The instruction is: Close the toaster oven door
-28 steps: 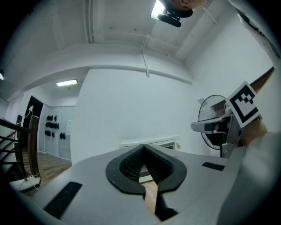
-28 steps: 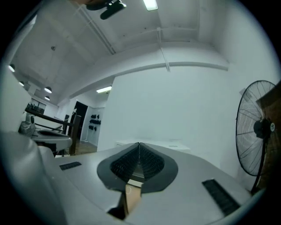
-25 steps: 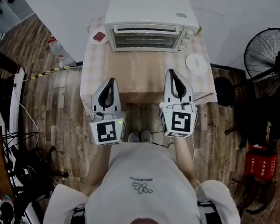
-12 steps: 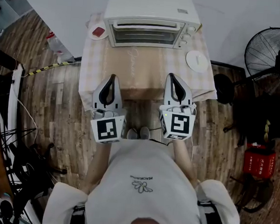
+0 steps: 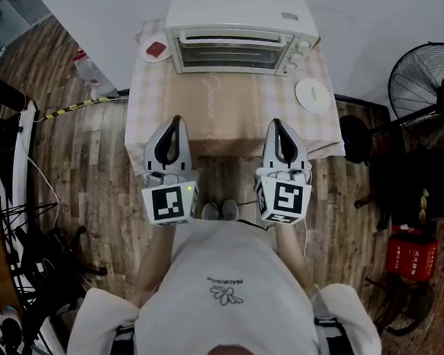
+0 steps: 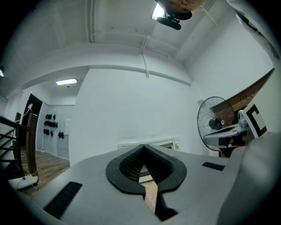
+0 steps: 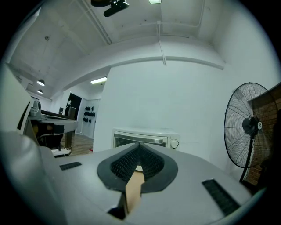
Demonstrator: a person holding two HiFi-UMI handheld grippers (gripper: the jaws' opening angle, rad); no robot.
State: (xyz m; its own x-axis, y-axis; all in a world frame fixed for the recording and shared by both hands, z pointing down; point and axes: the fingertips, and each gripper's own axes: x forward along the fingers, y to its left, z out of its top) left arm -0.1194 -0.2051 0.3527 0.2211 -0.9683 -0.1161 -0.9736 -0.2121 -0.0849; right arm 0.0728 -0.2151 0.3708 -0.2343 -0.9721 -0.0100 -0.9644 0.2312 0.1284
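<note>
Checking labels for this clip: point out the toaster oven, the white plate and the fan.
toaster oven [image 5: 242, 21]: head view, top panel.
white plate [image 5: 312, 96]: head view, centre.
fan [image 5: 432, 82]: head view, grille.

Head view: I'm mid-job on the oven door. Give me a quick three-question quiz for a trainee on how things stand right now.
1. True or false: the oven is already closed.
2. On which side of the oven does the plate lie? A: the person's left. B: the person's right. C: on top of it.
3. Fill in: the left claw and right claw are both ____, with nothing between their jaws.

Key: 1 true; 2 B; 3 shut.
</note>
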